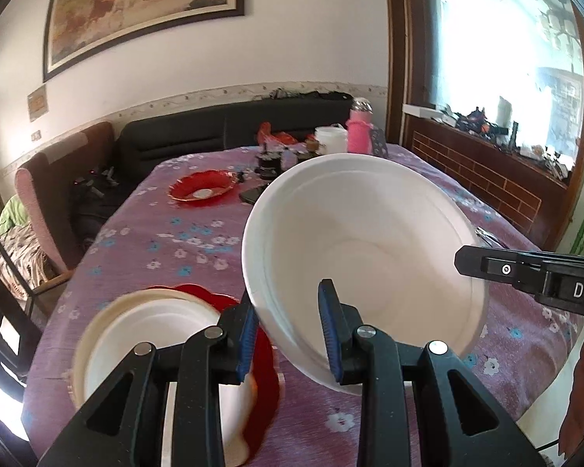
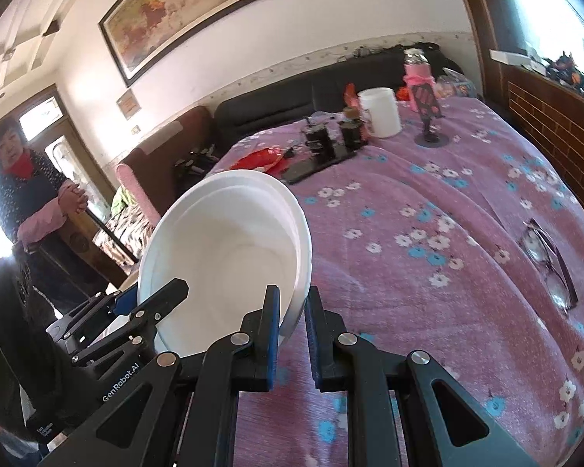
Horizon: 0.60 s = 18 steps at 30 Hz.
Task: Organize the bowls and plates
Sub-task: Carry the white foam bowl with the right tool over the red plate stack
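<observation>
A large white bowl (image 1: 370,249) is held tilted above the purple flowered table. My left gripper (image 1: 290,334) is shut on its near rim, one blue pad inside and one outside. My right gripper (image 2: 292,330) grips the opposite rim of the same bowl (image 2: 222,264); its fingers (image 1: 525,272) show at the right in the left wrist view. Below left, a cream plate (image 1: 144,334) lies on a red plate (image 1: 266,385). Another red plate (image 1: 202,188) sits farther back.
At the table's far end stand a white mug (image 2: 381,113), a pink bottle (image 2: 418,78), black jars (image 2: 323,136) and a phone stand (image 2: 430,124). Glasses (image 2: 549,264) lie at the right. A woman (image 2: 19,194) stands at the left. A black sofa (image 1: 214,132) is behind.
</observation>
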Motion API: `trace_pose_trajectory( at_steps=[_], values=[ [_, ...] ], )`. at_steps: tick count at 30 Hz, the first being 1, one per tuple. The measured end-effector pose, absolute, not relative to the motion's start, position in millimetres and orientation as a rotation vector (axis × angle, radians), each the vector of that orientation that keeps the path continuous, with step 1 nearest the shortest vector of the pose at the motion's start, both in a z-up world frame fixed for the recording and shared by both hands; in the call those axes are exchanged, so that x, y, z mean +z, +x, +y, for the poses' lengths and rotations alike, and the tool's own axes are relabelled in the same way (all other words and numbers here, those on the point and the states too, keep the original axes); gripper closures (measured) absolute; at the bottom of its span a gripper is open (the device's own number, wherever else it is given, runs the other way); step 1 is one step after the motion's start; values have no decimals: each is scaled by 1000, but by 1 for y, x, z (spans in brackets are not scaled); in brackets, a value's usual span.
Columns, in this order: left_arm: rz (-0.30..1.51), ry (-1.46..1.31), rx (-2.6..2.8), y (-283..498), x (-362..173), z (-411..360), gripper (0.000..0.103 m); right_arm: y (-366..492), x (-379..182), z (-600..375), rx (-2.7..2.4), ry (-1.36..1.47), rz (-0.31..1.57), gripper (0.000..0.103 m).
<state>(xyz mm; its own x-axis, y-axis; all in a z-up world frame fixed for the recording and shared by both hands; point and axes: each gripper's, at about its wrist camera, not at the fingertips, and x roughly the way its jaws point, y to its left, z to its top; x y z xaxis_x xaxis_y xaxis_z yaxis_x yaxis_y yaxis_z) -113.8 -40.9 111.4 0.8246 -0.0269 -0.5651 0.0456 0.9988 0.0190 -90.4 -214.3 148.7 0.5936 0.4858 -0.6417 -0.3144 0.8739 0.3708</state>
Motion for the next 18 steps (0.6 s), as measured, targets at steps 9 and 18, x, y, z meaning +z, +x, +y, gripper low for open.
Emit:
trace_pose_trajectory(
  at_steps=[9, 18],
  values=[
    [589, -7, 52, -141, 129, 12, 74, -88, 161, -156, 603, 195, 819, 89],
    [664, -47, 131, -174, 127, 62, 74, -96, 155, -98, 732, 150, 896, 88]
  ],
)
